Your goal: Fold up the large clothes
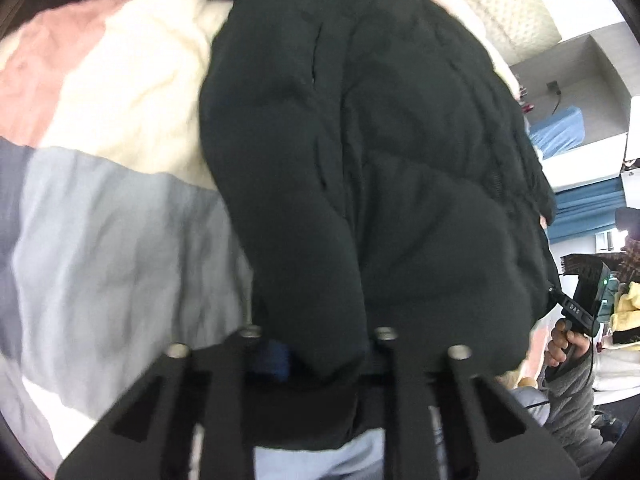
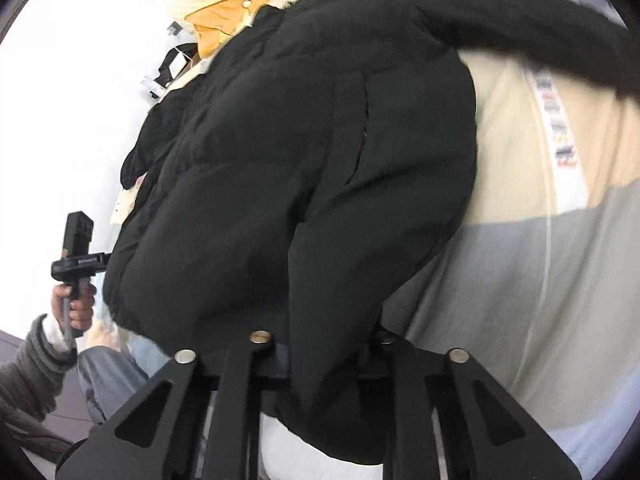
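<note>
A black puffer jacket (image 1: 380, 160) lies spread over a bed, filling most of both views; it also shows in the right wrist view (image 2: 312, 160). My left gripper (image 1: 316, 364) is shut on the jacket's near hem, with the fabric bunched between its fingers. My right gripper (image 2: 324, 364) is shut on the hem at the other corner. One sleeve (image 2: 540, 20) stretches to the upper right. The fingertips of both grippers are hidden by the fabric.
The bedspread has pink (image 1: 56, 68), cream (image 1: 136, 88) and grey (image 1: 100, 248) blocks. The right gripper and the hand holding it (image 1: 572, 336) show at the right edge, and the left gripper and its hand (image 2: 76, 280) at the left. A yellow and orange garment (image 2: 240, 4) lies beyond the jacket.
</note>
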Action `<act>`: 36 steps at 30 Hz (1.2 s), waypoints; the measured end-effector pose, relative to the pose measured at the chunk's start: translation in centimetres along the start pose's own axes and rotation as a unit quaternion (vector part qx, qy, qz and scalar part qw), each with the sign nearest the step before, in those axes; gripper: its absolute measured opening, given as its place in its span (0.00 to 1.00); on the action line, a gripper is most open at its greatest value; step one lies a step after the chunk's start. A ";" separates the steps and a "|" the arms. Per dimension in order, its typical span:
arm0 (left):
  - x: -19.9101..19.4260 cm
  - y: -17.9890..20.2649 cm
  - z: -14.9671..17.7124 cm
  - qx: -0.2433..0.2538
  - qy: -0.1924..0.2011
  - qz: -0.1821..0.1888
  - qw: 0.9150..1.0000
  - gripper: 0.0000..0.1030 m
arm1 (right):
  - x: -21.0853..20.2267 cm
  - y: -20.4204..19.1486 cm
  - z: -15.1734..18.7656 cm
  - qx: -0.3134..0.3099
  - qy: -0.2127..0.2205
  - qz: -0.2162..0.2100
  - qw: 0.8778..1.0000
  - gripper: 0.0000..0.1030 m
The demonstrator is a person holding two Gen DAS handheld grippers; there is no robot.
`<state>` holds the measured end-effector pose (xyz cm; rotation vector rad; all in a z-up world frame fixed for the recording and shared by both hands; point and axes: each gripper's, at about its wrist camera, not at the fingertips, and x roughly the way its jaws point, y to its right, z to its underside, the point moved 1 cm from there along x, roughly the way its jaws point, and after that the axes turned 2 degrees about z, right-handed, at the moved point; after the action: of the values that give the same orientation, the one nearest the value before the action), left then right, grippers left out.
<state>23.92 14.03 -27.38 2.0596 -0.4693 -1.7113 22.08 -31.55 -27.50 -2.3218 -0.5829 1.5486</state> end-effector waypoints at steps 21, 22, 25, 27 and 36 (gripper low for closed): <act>-8.5 0.4 6.6 0.035 0.003 -0.111 0.993 0.09 | 0.2 1.7 1.8 -0.055 -0.078 0.033 0.995 0.10; -7.8 0.6 6.4 0.033 -0.004 -0.122 0.992 0.08 | 0.5 1.6 1.8 -0.059 -0.086 0.037 0.994 0.10; -6.4 0.1 6.3 0.026 -0.020 -0.153 0.988 0.09 | 2.5 2.3 1.6 -0.062 -0.118 0.040 0.990 0.10; -5.3 0.6 6.2 0.031 -0.025 -0.169 0.985 0.09 | 3.7 2.3 2.0 -0.067 -0.138 0.041 0.987 0.10; -0.2 0.5 4.7 0.060 -0.058 -0.221 0.972 0.20 | 9.1 3.3 1.7 -0.074 -0.207 0.036 0.975 0.14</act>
<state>19.31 13.22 -27.61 2.2853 -0.1538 -2.1099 24.21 -30.01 -36.99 -2.1463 -0.7383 2.1134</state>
